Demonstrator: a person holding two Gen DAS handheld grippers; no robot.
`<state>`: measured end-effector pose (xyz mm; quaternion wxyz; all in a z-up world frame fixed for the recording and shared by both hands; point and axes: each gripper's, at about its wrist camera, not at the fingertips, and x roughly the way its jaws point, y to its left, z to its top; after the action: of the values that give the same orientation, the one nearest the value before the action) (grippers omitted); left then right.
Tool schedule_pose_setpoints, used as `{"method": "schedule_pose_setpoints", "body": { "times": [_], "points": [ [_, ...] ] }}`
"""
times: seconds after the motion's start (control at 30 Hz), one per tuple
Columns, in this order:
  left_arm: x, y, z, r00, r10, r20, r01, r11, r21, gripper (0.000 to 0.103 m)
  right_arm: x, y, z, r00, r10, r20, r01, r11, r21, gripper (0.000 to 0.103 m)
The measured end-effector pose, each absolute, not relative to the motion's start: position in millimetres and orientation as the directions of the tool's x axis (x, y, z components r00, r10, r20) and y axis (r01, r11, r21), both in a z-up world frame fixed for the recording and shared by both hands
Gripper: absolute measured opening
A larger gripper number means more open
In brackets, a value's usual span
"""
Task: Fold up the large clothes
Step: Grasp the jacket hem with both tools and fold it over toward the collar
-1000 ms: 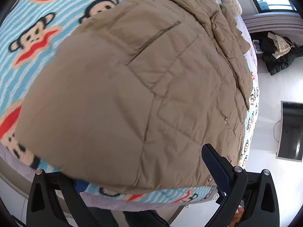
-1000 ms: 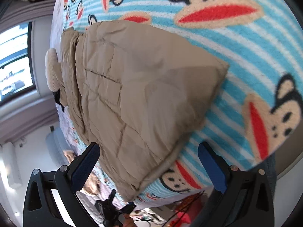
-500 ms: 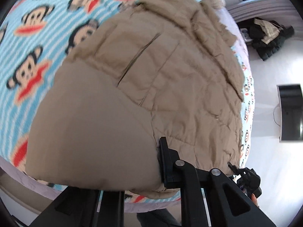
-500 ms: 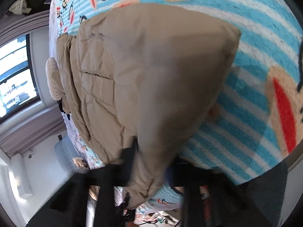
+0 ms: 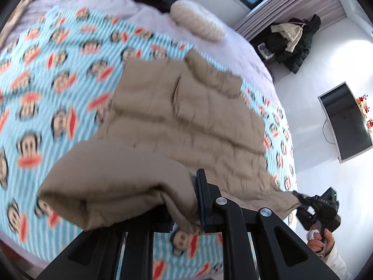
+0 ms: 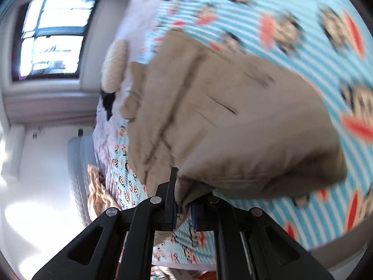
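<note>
So the tan quilted jacket (image 5: 186, 116) is lying on the bed, over the blue striped monkey-print blanket (image 5: 46, 74), with its hem at the near edge of the bed and its collar end pointing toward the far edge, where a fluffy cream cushion (image 5: 198, 23) sits. I've got both hem corners pinched. The left gripper (image 5: 184, 210) has its fingers clamped narrow on a thick bunch of the hem corner, and the right gripper (image 6: 184, 207) is closed tight on the other corner, with a thin wad of fabric squeezed between the pads. The right one's jaws were closing just now, with the jacket between them.

Both corners are off the blanket and the near part of the jacket is sagging between my two grips, while the upper half lies flat. Sleeves look already tucked in, though I can't really tell with the blur.

Progress-wise I'd say this is the early-to-middle bit: grab is done, the fold itself isn't. What's left is carrying the hem over toward the collar, laying it down square, letting go, and maybe one more fold after that, since it's a bulky thing.

Off the bed there's a pile of dark clothes (image 5: 293, 39) on the floor near the window (image 6: 51, 37).
</note>
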<state>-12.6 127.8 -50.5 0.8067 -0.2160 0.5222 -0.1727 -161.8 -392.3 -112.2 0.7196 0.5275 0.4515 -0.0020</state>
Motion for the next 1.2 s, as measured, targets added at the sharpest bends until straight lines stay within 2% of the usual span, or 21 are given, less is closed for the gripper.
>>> {"method": "schedule_pose_setpoints", "body": {
  "times": [0.2, 0.4, 0.57, 0.77, 1.0, 1.03, 1.07, 1.13, 1.2],
  "points": [
    [65, 114, -24, 0.439, -0.445, -0.780, 0.058, 0.881, -0.470, 0.017, -54, -395, -57, 0.588, 0.481, -0.651, 0.328, 0.593, 0.735, 0.009],
    [156, 102, -36, 0.472, -0.371, -0.800, 0.009, 0.909, -0.416, 0.017, 55, -398, -46, 0.555, 0.476, -0.682, 0.258, 0.682, 0.685, 0.009],
    [226, 94, -79, 0.450, -0.315, -0.836, -0.051, 0.925, -0.377, 0.017, 124, -402, -76, 0.516, 0.439, -0.735, 0.284, 0.723, 0.630, 0.009],
    [281, 82, -133, 0.381, -0.279, -0.881, -0.046, 0.947, -0.319, 0.017, 172, -409, -133, 0.482, 0.394, -0.783, 0.369, 0.719, 0.589, 0.009],
    [302, 74, -155, 0.356, -0.236, -0.904, -0.033, 0.964, -0.265, 0.018, 197, -418, -175, 0.453, 0.404, -0.795, 0.443, 0.671, 0.594, 0.012],
    [299, 74, -150, 0.371, -0.229, -0.900, -0.027, 0.966, -0.256, 0.028, 198, -419, -175, 0.442, 0.409, -0.798, 0.443, 0.674, 0.591, 0.013],
    [294, 75, -142, 0.400, -0.207, -0.893, -0.021, 0.972, -0.235, 0.059, 198, -418, -173, 0.434, 0.412, -0.801, 0.440, 0.679, 0.587, 0.014],
    [282, 78, -121, 0.484, -0.138, -0.864, -0.031, 0.984, -0.174, 0.103, 200, -418, -163, 0.421, 0.412, -0.808, 0.416, 0.704, 0.575, 0.024],
    [275, 81, -104, 0.522, -0.137, -0.842, -0.009, 0.986, -0.166, 0.103, 198, -418, -147, 0.437, 0.398, -0.807, 0.383, 0.729, 0.567, 0.067]
  ]
}}
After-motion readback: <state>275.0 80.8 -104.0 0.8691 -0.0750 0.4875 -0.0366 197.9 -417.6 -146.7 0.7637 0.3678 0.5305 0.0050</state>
